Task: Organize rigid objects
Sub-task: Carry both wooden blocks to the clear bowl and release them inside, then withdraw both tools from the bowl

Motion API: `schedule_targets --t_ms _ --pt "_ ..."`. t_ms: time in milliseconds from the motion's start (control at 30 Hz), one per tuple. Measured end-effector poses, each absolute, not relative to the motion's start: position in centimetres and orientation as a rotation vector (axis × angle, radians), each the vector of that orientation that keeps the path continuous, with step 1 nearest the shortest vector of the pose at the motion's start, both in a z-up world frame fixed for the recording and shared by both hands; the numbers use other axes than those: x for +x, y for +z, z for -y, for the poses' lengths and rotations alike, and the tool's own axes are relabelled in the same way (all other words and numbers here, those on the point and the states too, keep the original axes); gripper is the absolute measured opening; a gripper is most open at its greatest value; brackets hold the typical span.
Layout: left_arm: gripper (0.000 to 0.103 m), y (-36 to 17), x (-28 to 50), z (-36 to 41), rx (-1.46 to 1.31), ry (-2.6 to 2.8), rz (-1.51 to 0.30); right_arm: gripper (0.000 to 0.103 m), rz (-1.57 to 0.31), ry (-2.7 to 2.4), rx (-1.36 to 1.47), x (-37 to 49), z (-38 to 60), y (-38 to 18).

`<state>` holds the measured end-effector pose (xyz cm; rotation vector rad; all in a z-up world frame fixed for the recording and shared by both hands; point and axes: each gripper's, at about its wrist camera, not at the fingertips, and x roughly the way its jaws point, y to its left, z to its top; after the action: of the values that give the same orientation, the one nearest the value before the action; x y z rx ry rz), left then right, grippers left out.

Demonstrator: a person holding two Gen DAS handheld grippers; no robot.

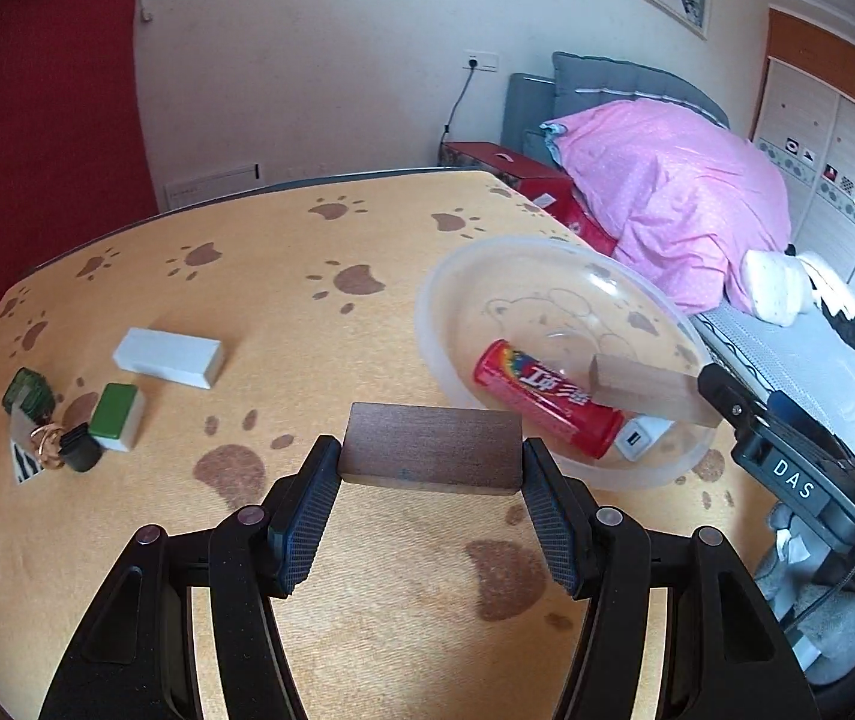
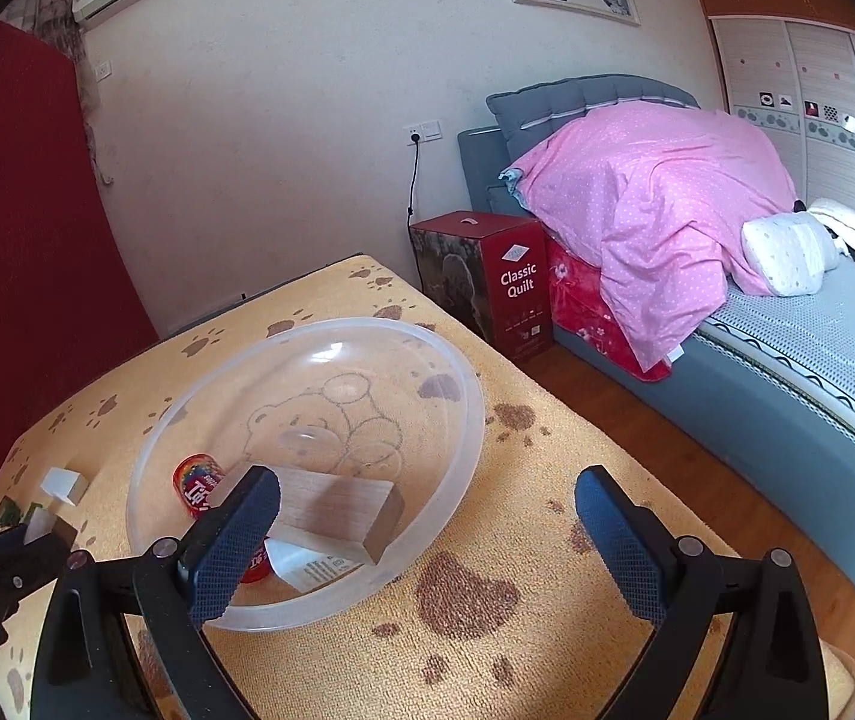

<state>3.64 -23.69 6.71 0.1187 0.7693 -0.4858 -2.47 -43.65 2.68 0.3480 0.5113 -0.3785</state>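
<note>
Left gripper: I'm gripping the dark wooden block.
Right gripper: I'm holding it wide open, empty, over the clear bowl.

Clear glossy plastic bowl, matt wood block, woven tablecloth

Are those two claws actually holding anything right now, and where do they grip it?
The left claw holds a dark wooden block by its two short ends. The right claw is open and holds nothing.
</note>
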Motion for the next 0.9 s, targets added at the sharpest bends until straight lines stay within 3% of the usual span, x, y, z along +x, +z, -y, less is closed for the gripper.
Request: schedule_targets --t_ms 367,433,500,900 --pt "0.061 5.6 4.4 29.5 0.229 -0.635 -0.763 0.101 -0.505 -0.391 0.398 -2.8 44.5 2.2" --pt "0.065 5.4 4.7 29.9 0.241 -0.635 -0.755 0.101 -0.505 -0.39 0.401 -2.9 44.5 2.1" --pt "0.077 5.1 5.2 29.8 0.23 -0.616 -0.758 0.101 -0.504 -0.391 0.403 -2.9 44.6 2.2" --pt "0.078 4.0 5.8 28.3 0.209 -0.558 -0.785 0.101 -0.506 -0.39 0.405 -2.9 44.7 2.0"
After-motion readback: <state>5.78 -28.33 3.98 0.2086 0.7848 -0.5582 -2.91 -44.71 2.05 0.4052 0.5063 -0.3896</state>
